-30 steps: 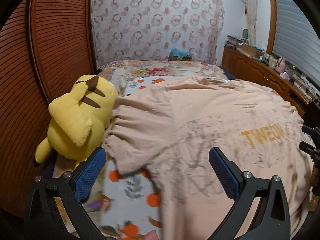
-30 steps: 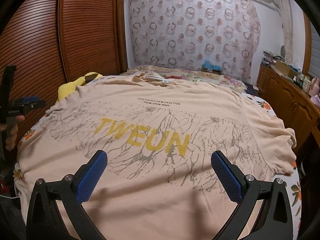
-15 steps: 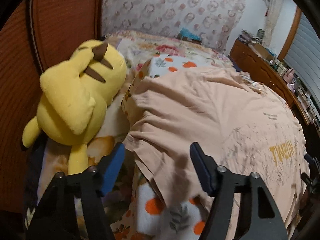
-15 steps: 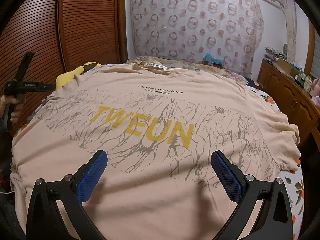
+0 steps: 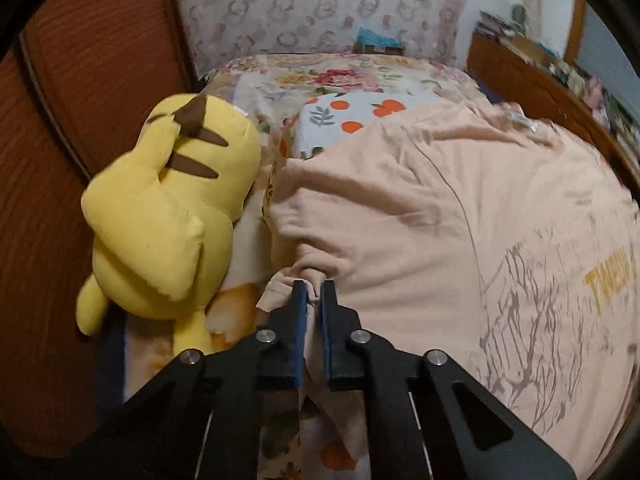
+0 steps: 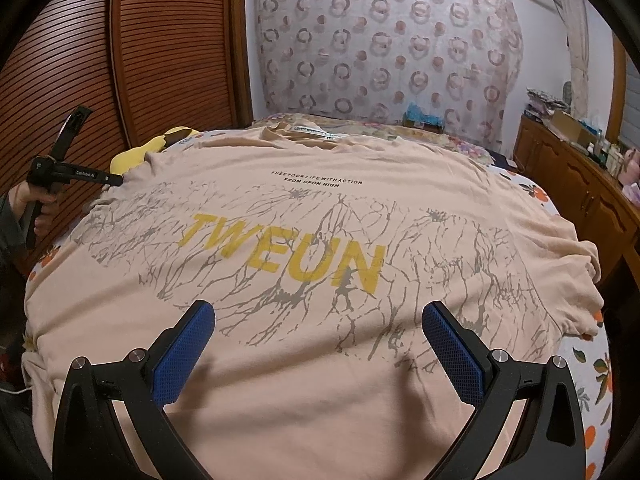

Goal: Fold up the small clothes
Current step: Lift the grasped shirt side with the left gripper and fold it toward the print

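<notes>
Jaws of the left gripper (image 5: 314, 288) have just been closing and now pinch the sleeve hem of the peach cotton T-shirt (image 6: 320, 280) spread on the bed; the right gripper (image 6: 318, 344) hovers spread. Lift gently, carrying the sleeve inward without dragging the body.

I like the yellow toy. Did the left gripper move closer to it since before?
Yes. The left gripper moved toward the yellow plush toy, closing onto the T-shirt's sleeve beside it.

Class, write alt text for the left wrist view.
The left gripper is shut on the sleeve edge of a peach T-shirt spread over a floral bed. A yellow plush toy lies beside the sleeve.
</notes>
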Tool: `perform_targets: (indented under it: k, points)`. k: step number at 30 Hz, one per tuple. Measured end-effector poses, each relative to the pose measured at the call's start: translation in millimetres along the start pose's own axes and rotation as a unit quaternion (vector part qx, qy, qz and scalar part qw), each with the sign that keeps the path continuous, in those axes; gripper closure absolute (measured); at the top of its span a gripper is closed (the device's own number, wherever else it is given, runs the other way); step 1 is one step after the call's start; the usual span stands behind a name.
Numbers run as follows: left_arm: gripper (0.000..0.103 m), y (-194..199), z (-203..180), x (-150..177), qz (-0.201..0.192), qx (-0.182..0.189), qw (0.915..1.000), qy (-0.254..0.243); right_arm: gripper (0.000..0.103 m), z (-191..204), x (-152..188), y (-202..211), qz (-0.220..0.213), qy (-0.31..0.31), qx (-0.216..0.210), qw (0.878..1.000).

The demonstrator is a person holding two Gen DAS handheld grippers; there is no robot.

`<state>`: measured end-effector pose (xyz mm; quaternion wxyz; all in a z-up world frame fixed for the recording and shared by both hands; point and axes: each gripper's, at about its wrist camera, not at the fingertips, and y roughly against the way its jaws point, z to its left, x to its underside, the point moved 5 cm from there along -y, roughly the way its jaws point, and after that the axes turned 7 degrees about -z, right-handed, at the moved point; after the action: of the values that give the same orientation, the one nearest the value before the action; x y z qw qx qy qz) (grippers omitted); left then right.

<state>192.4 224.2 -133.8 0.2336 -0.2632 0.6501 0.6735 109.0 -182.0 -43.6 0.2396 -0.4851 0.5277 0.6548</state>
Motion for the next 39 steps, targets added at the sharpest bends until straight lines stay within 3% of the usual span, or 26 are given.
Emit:
perform_targets:
  k: [5, 10, 16, 20, 23, 25, 26, 28, 30, 39]
  points:
    - [0.097, 23, -7, -12, -0.042, -0.017, 0.9987, -0.023, 0.000, -2, 0, -1, 0.003, -0.003, -0.002, 1.000]
    - [0.098, 38, -30, -33, -0.066, 0.009, 0.9972, -0.035, 0.000, -3, 0, -2, 0.005, -0.003, -0.003, 1.000]
    - [0.098, 60, -89, -60, -0.092, 0.066, 0.9916, -0.062, 0.000, -3, 0, -3, 0.009, -0.003, -0.004, 1.000]
    - [0.097, 73, -125, -59, -0.104, 0.085, 0.9876, -0.082, 0.000, -2, 1, -3, 0.011, -0.003, -0.005, 1.000]
    - [0.086, 81, -134, -51, -0.107, 0.113, 0.9849, -0.075, 0.000, -3, 1, -3, 0.011, -0.003, -0.005, 1.000]
    - [0.062, 82, -133, -44, -0.109, 0.119, 0.9845, -0.069, 0.000, -3, 1, -3, 0.011, -0.003, -0.005, 1.000]
    - [0.057, 85, -135, -40, -0.110, 0.118, 0.9847, -0.065, 0.000, -3, 1, -3, 0.011, -0.003, -0.005, 1.000]
    - [0.034, 84, -128, -32, -0.110, 0.112, 0.9857, -0.061, 0.000, -3, 1, -3, 0.012, -0.003, -0.005, 1.000]
    - [0.021, 82, -123, -22, -0.111, 0.101, 0.9870, -0.056, 0.000, -3, 2, -3, 0.012, -0.004, -0.006, 1.000]
    - [0.021, 32, -82, 26, -0.043, 0.062, 0.9970, -0.018, 0.000, -2, 3, -6, 0.020, -0.001, -0.010, 1.000]
